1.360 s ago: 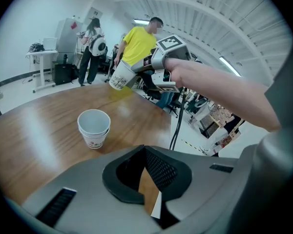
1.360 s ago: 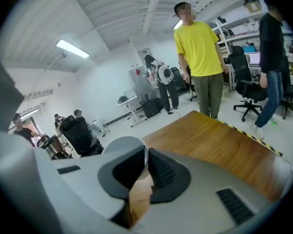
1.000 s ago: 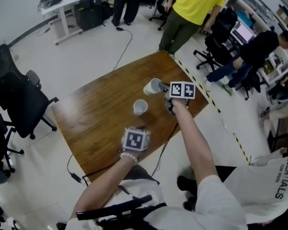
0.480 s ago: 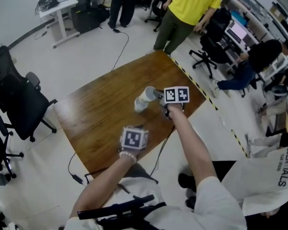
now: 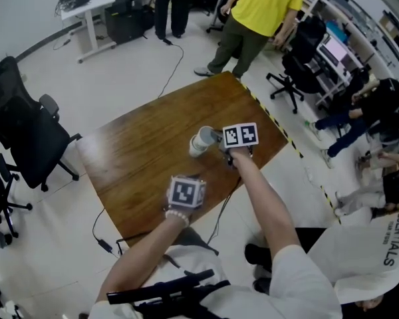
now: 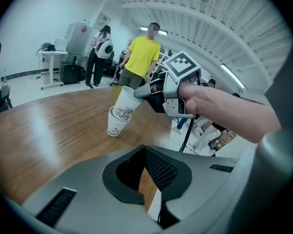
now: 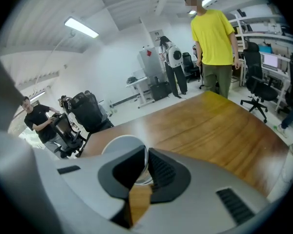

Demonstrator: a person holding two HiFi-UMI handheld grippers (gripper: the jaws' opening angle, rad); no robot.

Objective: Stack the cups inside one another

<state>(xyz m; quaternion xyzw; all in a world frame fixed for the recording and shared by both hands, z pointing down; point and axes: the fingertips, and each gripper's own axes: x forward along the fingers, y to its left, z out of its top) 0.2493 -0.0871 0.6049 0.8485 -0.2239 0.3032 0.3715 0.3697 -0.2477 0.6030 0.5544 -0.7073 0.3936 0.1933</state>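
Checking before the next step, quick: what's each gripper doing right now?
Left gripper: closed, nothing between the jaws.
Right gripper: closed on the rim of a paper cup.

"ESSENTIALS" lettered down a white garment (image 5: 376, 244)

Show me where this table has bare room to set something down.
Bare: the table's left half, from the standing cup to the edge by the black chair, and its far corner. Crowded: right of centre, where the right tongs hold a second cup tilted in it.
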